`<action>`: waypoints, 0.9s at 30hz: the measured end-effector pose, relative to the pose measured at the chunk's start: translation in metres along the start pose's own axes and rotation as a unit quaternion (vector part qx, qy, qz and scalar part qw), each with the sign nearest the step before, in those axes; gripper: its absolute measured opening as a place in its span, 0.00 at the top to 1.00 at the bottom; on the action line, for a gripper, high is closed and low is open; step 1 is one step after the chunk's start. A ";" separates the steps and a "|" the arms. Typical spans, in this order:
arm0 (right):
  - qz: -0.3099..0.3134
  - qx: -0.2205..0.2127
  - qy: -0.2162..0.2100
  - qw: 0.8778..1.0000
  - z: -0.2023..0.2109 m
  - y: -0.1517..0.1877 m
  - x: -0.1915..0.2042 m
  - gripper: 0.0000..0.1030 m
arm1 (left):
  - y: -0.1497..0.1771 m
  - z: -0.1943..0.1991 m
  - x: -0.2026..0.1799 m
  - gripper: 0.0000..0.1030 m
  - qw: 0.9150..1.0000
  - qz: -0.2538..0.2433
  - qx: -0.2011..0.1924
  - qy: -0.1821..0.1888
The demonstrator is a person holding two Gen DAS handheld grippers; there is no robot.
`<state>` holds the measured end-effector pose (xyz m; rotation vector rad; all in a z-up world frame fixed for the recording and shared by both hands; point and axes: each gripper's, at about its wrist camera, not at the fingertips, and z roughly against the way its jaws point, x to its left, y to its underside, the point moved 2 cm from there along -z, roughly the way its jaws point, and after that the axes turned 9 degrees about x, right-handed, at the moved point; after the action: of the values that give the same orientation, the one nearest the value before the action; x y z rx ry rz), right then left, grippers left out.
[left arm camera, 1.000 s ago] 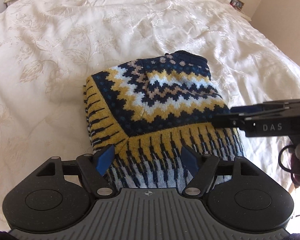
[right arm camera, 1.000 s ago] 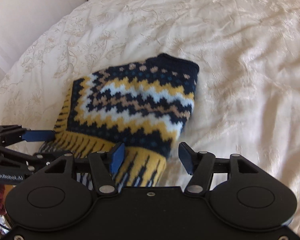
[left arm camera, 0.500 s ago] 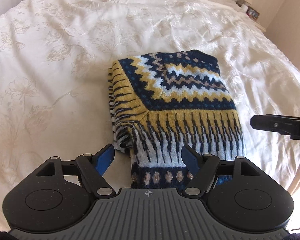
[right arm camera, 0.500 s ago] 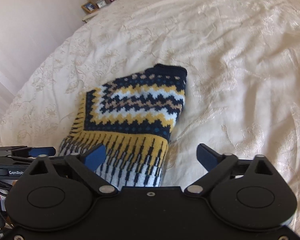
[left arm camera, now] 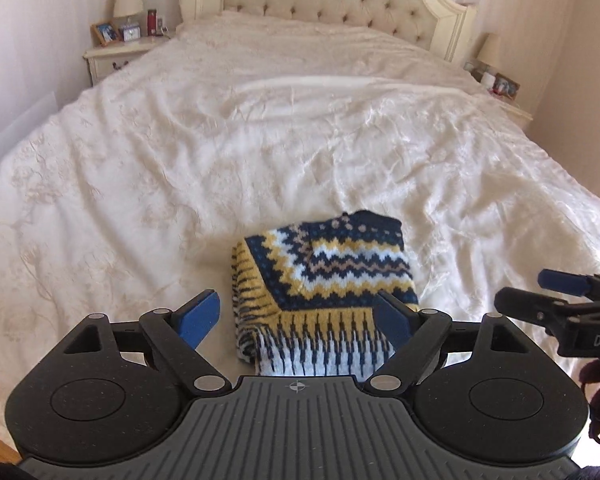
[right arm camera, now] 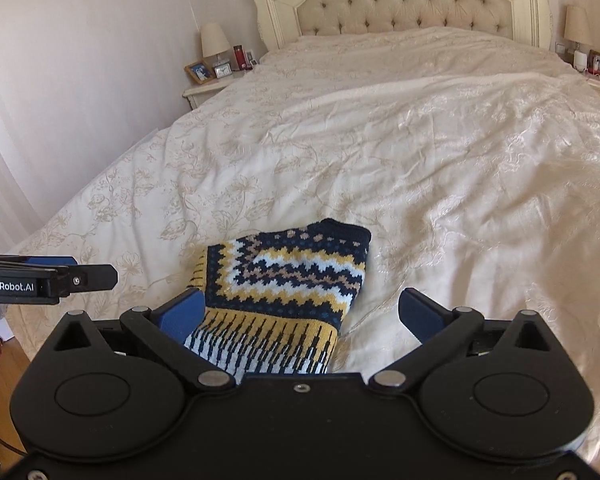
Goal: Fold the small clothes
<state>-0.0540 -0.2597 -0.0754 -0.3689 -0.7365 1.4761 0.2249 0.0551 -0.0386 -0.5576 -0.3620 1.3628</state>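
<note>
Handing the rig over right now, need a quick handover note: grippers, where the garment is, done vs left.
Left gripper: open, empty, held above the near edge of the garment.
Right gripper: open, empty, likewise clear of it.
Navy, yellow and white zigzag-knit sweater: lies folded in a compact rectangle near the foot of the cream embroidered bedspread, nothing touching it.
Done: the fold looks complete, edges fairly square.
Left: no other clothes in view; check for a next piece, or tidy the loose left edge.
</note>
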 end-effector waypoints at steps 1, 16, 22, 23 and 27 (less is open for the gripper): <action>0.003 -0.011 0.004 1.000 0.008 -0.002 0.000 0.00 | -0.004 0.008 -0.004 0.19 1.000 -0.003 -0.012 -0.015; -0.005 0.011 0.021 1.000 0.021 -0.008 0.002 0.01 | -0.008 -0.004 -0.024 0.19 0.994 -0.011 0.083 -0.068; -0.019 0.068 0.025 0.997 0.003 0.001 -0.001 0.01 | 0.009 -0.022 -0.016 0.19 0.988 0.007 0.141 -0.065; -0.020 0.076 0.028 0.997 0.001 0.002 -0.001 0.01 | 0.012 -0.024 -0.016 0.19 0.987 0.007 0.146 -0.069; -0.023 0.100 0.041 0.994 -0.008 0.005 -0.001 0.01 | 0.018 -0.031 -0.015 0.19 0.984 0.005 0.162 -0.078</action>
<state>-0.0522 -0.2586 -0.0846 -0.2569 -0.5234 1.4677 0.2246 0.0373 -0.0726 -0.1839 -0.2559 1.4424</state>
